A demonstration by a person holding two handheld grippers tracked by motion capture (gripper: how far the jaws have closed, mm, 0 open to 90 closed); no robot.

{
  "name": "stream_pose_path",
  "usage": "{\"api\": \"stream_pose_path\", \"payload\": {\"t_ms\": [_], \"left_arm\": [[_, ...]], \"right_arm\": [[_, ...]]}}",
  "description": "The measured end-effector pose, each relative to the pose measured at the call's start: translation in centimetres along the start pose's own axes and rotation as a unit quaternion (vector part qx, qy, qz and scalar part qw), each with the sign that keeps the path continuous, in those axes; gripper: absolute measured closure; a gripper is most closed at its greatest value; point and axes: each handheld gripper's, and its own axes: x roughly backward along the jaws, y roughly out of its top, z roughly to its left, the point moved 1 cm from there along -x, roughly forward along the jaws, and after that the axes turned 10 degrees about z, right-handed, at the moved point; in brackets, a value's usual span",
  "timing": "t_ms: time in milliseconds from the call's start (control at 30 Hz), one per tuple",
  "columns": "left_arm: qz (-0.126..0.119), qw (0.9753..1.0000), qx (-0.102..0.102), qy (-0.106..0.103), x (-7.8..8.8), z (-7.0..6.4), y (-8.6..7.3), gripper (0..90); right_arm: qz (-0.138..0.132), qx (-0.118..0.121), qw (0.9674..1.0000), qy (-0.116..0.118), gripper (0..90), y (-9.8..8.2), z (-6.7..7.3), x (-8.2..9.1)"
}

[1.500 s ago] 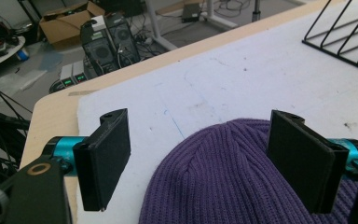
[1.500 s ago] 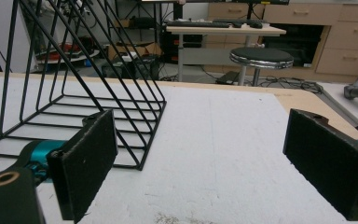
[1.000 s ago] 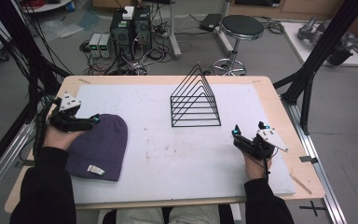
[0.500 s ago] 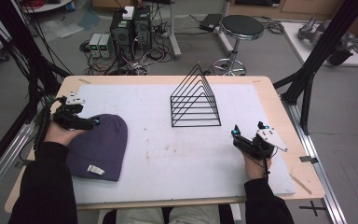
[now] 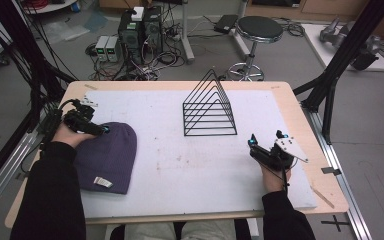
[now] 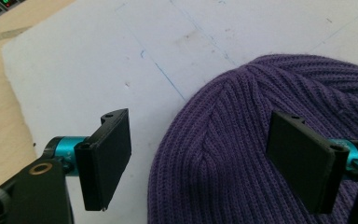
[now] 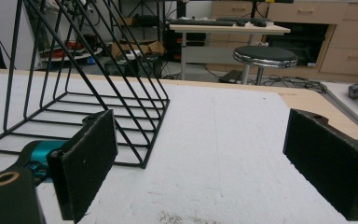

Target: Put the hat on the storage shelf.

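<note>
A purple knit beanie (image 5: 107,156) with a small white label lies flat at the left of the white mat (image 5: 180,165). My left gripper (image 5: 99,129) hovers at the beanie's top edge, open, one jaw over the mat and one over the ribbed crown (image 6: 242,154); nothing is pinched between them (image 6: 205,161). A black wire triangular rack (image 5: 209,106) stands mid-table. My right gripper (image 5: 252,143) rests open near the front right, just right of and nearer than the rack (image 7: 74,79), nothing between its jaws (image 7: 205,168).
The mat covers a wooden table (image 5: 307,127). Black frame posts (image 5: 345,55) rise at both sides. Behind the table stand a round stool (image 5: 256,30) and computer boxes with cables (image 5: 137,35) on the floor.
My left gripper has shifted slightly back and turned, its jaws now at the beanie's top edge. The right gripper and the rack have stayed put.
</note>
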Motion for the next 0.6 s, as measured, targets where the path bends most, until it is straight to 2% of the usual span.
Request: {"api": "stream_pose_path", "payload": {"t_ms": [100,400,600], "left_arm": [[0.013,0.9999,-0.002,-0.001,-0.5,0.3,0.0,22.5],[0.024,0.9996,-0.001,-0.012,-0.8,0.8,0.3,22.0],[0.051,0.9986,-0.002,-0.008,-1.4,1.1,0.1,21.6]], "right_arm": [[0.0,-0.001,1.0,0.002,9.1,0.0,0.1,0.0],[0.004,0.0,1.0,0.004,9.1,0.0,0.1,-0.1],[0.003,0.0,1.0,0.006,9.1,0.0,0.2,0.0]]}}
